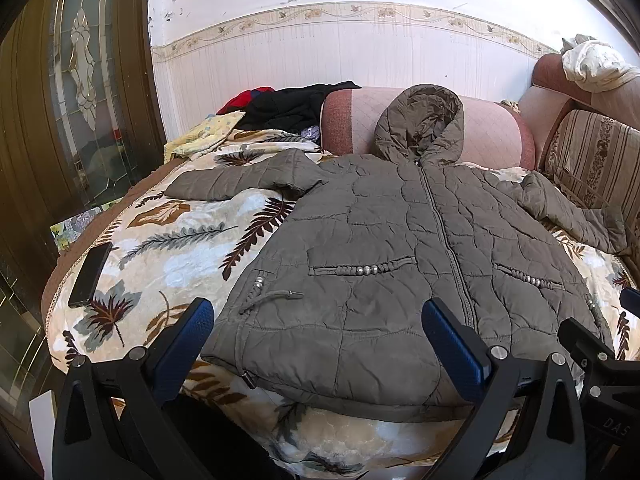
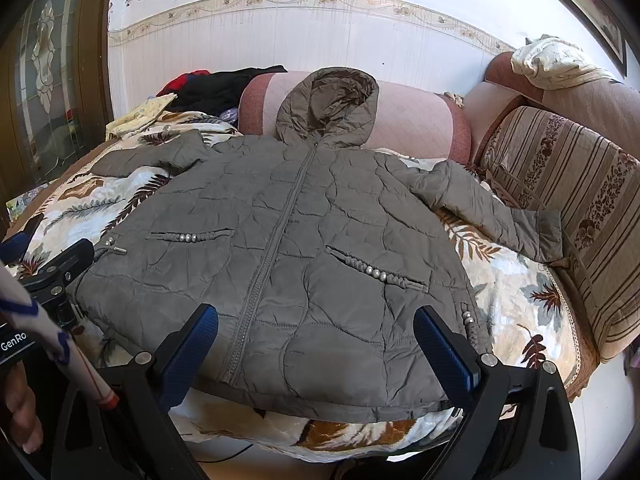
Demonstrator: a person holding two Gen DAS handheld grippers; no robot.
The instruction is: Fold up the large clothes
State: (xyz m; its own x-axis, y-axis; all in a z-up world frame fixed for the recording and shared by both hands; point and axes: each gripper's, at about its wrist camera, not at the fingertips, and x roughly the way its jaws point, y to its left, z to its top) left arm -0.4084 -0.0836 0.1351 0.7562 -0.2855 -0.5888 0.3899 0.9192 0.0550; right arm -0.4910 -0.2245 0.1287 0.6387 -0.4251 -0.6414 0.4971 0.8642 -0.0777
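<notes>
A grey-olive quilted hooded jacket (image 1: 400, 248) lies flat, front up and zipped, on a leaf-patterned blanket (image 1: 160, 240). Its hood rests against a pink bolster, and both sleeves are spread outward. My left gripper (image 1: 316, 320) is open and empty, hovering over the jacket's lower left hem. My right gripper (image 2: 316, 328) is open and empty over the lower right hem of the jacket (image 2: 300, 232). The left gripper also shows at the left edge of the right wrist view (image 2: 60, 272).
A black phone (image 1: 90, 274) lies on the blanket's left edge. Dark and red clothes (image 1: 288, 106) are piled at the back left. A pink bolster (image 1: 492, 132) and a striped cushion (image 2: 560, 200) stand at the back and right. A wooden glass door (image 1: 72, 80) is left.
</notes>
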